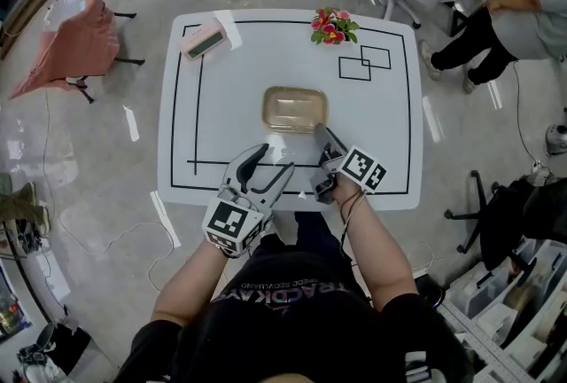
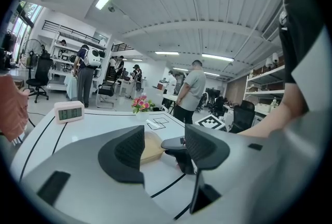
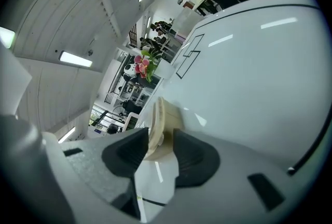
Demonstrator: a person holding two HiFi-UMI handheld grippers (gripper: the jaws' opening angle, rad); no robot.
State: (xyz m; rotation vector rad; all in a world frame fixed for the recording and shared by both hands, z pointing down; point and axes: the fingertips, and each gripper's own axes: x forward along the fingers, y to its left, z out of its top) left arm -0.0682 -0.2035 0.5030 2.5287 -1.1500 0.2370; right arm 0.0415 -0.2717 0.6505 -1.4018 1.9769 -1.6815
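Head view: the beige tray [image 1: 295, 109] sits at the centre of the white table [image 1: 390, 133], with the right gripper [image 1: 326, 135] at its near right corner. Left gripper view: the left gripper [image 2: 163, 148] has its jaws spread apart, the tray beyond them. Right gripper view: the jaws are closed on the tray's rim.

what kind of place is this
Probably a robotics lab or workshop: a white table taped with black lines, where the right tool grips a tray, plus stocked shelves, office chairs and people standing about.
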